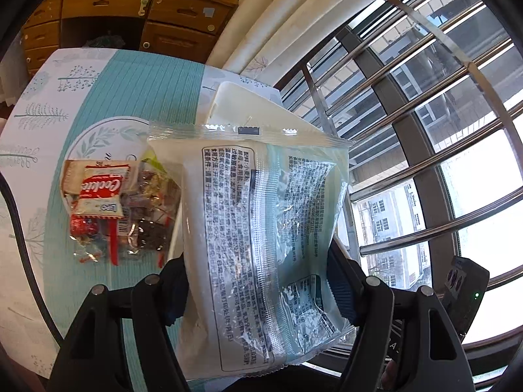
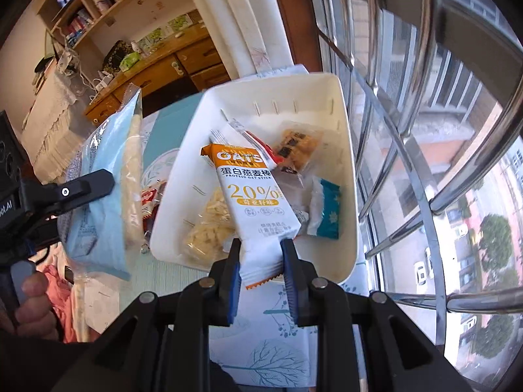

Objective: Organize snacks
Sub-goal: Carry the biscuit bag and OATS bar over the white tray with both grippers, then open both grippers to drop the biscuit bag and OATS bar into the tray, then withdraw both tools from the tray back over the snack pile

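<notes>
Our right gripper [image 2: 261,261] pinches one oat bar [image 2: 253,196] by its near end, long axis pointing away, over the white bin [image 2: 346,170]. Our left gripper [image 1: 258,290], jaws wide, clamps one big pale-blue snack bag [image 1: 261,228], lengthwise away from us. Farther left, approx. 5+ wrapped snacks [image 1: 114,209] piled on the table [image 1: 137,88].

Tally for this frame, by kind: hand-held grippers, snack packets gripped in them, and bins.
Hand-held grippers: 2 (left hand-held gripper, right hand-held gripper)
Gripped packets: 2 (pale-blue packet, oat stick packet)
Bins: 1 (white bin)
Total: 5
</notes>
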The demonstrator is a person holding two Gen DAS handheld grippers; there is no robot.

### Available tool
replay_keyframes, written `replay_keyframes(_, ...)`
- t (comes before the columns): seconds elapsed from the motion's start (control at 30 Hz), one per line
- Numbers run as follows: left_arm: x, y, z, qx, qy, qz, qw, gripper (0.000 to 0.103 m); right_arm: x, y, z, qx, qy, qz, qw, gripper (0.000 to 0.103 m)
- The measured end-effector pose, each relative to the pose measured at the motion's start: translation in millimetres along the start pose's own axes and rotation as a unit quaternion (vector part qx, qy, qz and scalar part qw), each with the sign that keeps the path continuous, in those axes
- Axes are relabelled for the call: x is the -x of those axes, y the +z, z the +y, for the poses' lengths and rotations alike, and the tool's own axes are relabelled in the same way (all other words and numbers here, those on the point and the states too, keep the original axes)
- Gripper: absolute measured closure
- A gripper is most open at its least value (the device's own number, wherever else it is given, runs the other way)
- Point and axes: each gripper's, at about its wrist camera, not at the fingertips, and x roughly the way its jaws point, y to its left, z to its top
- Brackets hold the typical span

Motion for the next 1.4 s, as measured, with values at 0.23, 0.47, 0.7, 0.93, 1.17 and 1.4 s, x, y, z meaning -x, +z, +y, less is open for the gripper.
replay_keyframes(0.23, -35.0, -0.1, -18.8, -0.017, 0.02, 0.003, 0.9997, 0.032, -16.7, 5.4, -20.0, -0.02, 0.017, 0.033, 0.999, 0.08)
replay_keyframes(0.47, -53.6, 5.3, -26.3, -0.016, 0.045, 0.003, 0.9989, 0.023, -22.9, 12.0, -29.9, -0.028, 0.036, 0.04, 0.998, 0.077)
replay_keyframes(0.7, -50.7, 10.2, -27.2, -0.014, 0.064, -0.012, 0.9978, 0.015, -25.2, 14.8, -31.9, -0.035, 0.029, 0.043, 0.998, 0.066)
replay_keyframes(0.93, -42.3, 3.2, -14.5, -0.012, 0.068, -0.007, 0.9976, 0.015, -28.7, 12.3, -23.1, -0.031, 0.032, 0.052, 0.998, 0.054)
replay_keyframes(1.17, -30.6, -5.3, 10.2, 0.008, 0.083, -0.002, 0.9965, 0.015, -32.6, 10.0, -11.1, -0.037, 0.025, 0.06, 0.997, 0.045)
replay_keyframes(1.4, -6.6, -11.3, 48.3, 0.031, 0.088, -0.007, 0.9956, 0.015, -37.0, 4.8, 9.9, -0.063, 0.021, 0.064, 0.996, 0.044)
